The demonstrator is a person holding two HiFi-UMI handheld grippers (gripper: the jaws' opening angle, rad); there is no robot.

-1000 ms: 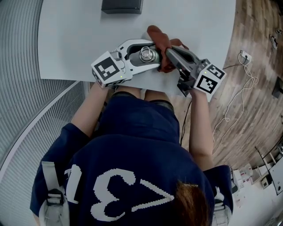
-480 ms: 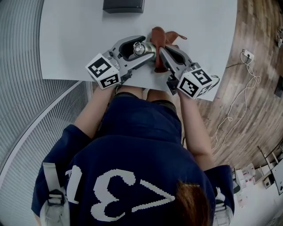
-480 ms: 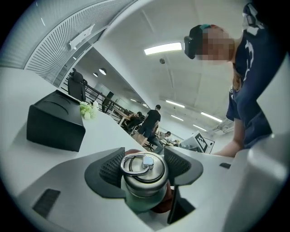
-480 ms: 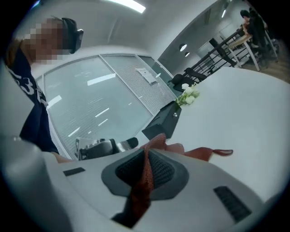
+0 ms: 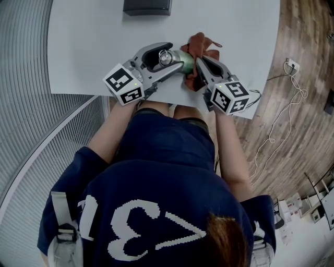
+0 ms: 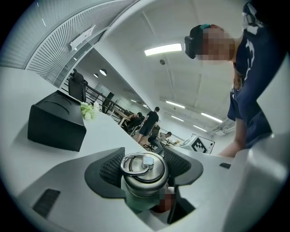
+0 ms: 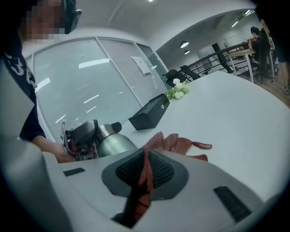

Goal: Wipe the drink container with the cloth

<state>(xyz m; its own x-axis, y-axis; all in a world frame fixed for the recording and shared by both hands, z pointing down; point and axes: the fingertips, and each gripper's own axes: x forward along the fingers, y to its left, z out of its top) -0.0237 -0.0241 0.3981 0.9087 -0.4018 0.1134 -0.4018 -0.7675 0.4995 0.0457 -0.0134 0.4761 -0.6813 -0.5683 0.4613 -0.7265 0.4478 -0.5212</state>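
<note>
Steel, ring-lidded drink container (image 5: pixel 166 56) sits clamped in the left gripper (image 5: pixel 176 56), upper centre — rust-red cloth (image 5: pixel 201 46) just right of it. Jaws nearly together, the right gripper (image 5: pixel 195 67) pinches that cloth.

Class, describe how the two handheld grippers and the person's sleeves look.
The left gripper and right gripper have pale grey moulded shells and black ribbed pads. Each carries a white cube with black square markers. The sleeves are short and navy.

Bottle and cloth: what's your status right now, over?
Left claw shut on the bottle. Right claw shut on the cloth, cloth beside the bottle's body. Black box far off, not in the way.
</note>
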